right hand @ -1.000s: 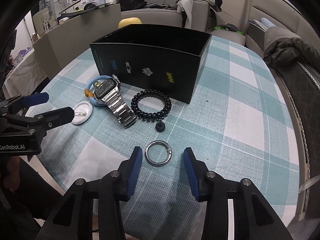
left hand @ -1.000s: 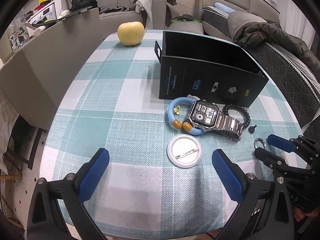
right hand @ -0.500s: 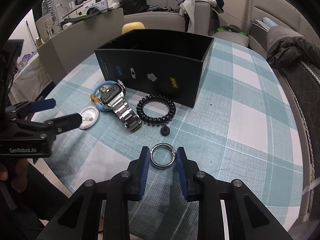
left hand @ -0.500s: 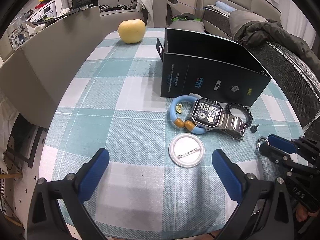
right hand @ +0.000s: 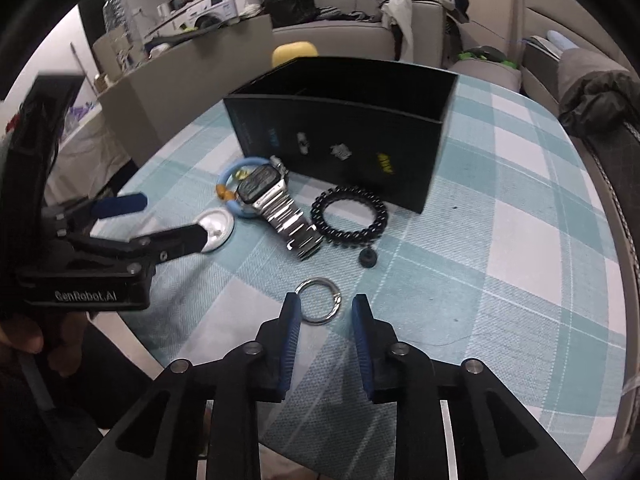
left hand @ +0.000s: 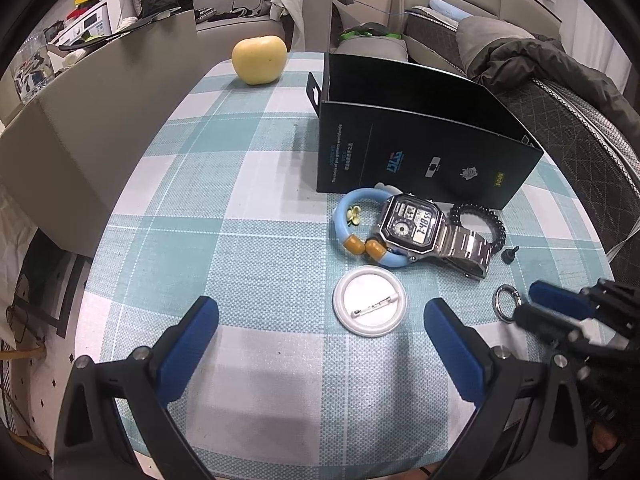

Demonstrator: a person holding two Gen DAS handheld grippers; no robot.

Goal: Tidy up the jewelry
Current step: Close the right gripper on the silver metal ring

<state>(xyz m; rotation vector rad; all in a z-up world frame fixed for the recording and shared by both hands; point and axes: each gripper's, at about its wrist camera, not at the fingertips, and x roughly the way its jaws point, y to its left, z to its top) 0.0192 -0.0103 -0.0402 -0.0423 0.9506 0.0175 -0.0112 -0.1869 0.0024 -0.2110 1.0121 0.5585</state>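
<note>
A silver metal ring [right hand: 319, 301] lies between the fingertips of my right gripper [right hand: 325, 309], which is shut on it; the ring also shows in the left wrist view [left hand: 505, 302]. An open black box [right hand: 344, 132] stands behind. In front of it lie a steel digital watch [left hand: 416, 229], a light blue bracelet [left hand: 352, 224], a black bead bracelet [right hand: 350, 216], a small black stud [right hand: 367, 258] and a white round pin badge [left hand: 370, 306]. My left gripper [left hand: 320, 330] is open and empty, near the badge.
A yellow apple [left hand: 259, 59] sits at the table's far edge. The checked tablecloth [left hand: 224, 200] covers a round table. A grey cardboard panel [left hand: 92, 128] stands at the left. Sofas with clothes lie behind.
My right gripper moved forward around the ring and closed from wide to touching it, then tilted. The left gripper stayed open and drifted slightly back.
</note>
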